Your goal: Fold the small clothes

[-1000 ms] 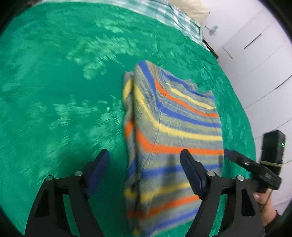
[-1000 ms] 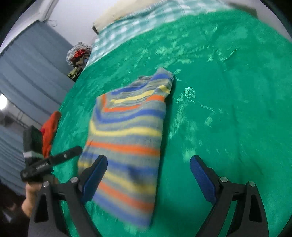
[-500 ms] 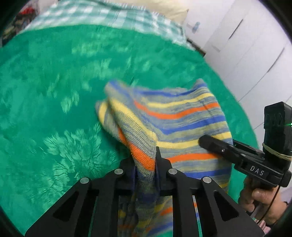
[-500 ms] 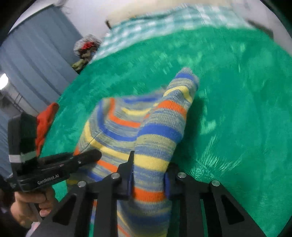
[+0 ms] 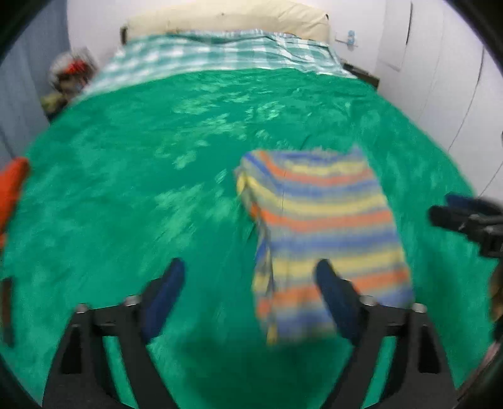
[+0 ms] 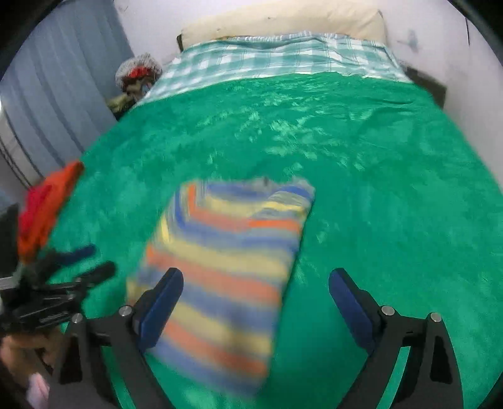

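Observation:
A striped knit garment [image 5: 323,232], with blue, yellow, orange and grey bands, lies folded into a rectangle on the green blanket [image 5: 157,188]. It also shows in the right wrist view [image 6: 226,261]. My left gripper [image 5: 251,299] is open and empty, held above the garment's near left edge. My right gripper [image 6: 256,305] is open and empty, above the garment's near right edge. The left gripper shows in the right wrist view [image 6: 75,267], and the right gripper shows in the left wrist view [image 5: 465,214]. Both views are blurred by motion.
A red-orange cloth [image 6: 44,210] lies at the blanket's left edge, also in the left wrist view [image 5: 12,185]. A checked sheet [image 5: 220,53] and a cream pillow [image 5: 229,19] lie at the bed's head. White cupboards [image 5: 456,78] stand on the right. A grey curtain [image 6: 63,78] hangs on the left.
Half a second ago both grippers were shut on the garment's edges. Now both are open and pulled back, and the garment lies flat on the blanket.

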`<state>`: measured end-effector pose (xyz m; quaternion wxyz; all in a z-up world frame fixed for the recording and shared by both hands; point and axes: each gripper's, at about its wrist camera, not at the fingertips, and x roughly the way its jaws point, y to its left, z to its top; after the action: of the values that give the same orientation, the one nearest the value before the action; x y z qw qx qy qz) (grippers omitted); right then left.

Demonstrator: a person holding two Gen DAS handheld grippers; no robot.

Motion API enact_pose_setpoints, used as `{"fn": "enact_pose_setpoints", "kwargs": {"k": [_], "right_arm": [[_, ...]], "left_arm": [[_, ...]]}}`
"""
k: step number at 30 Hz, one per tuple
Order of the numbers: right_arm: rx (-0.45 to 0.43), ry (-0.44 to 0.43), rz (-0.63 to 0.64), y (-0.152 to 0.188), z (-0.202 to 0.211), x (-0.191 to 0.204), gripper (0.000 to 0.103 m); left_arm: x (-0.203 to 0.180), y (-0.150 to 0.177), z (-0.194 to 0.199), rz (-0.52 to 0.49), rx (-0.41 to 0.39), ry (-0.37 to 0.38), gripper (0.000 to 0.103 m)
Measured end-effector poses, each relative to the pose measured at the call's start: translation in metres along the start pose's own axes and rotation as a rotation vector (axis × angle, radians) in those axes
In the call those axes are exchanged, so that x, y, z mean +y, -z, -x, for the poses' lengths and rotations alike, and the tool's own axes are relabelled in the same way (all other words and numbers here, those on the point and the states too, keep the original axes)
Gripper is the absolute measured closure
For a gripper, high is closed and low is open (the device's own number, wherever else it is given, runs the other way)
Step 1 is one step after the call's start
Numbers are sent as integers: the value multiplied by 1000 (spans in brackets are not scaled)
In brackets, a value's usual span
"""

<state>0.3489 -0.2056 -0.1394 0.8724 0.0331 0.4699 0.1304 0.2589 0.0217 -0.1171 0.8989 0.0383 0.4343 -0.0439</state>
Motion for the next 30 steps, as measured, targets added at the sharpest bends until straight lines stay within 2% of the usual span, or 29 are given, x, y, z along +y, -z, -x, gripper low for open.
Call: {"fn": "enact_pose_setpoints", "kwargs": {"k": [1,3,4,6,9,14,19,22,30], "right_arm": [[15,25,23,16,15,3,9],[35,60,57,43,41,11,4],[46,71,70,56,53,15,2],[54,91,76,77,77,18,0],[43,76,65,111,122,28,0],[-10,97,56,146,184,39,0],[-43,86,86,165,230,58,0],[-32,85,122,177,249,72,0],[20,44,179,206,289,93,0]], "left_arm": [[-3,11,14,-5,-17,-30,5],[-10,31,44,-12,-22,-118,4],[-17,43,63,-20,-7,-139,4],[-24,55,89,-20,10,-130,4],[-29,71,127,17,13,-197,3],[-32,90,160,76,141,-190,3],[-36,104,194,134,123,-184,3],[-38,111,209,164,125,-163,3],[-44,128,255,130,84,-192,3]]}}
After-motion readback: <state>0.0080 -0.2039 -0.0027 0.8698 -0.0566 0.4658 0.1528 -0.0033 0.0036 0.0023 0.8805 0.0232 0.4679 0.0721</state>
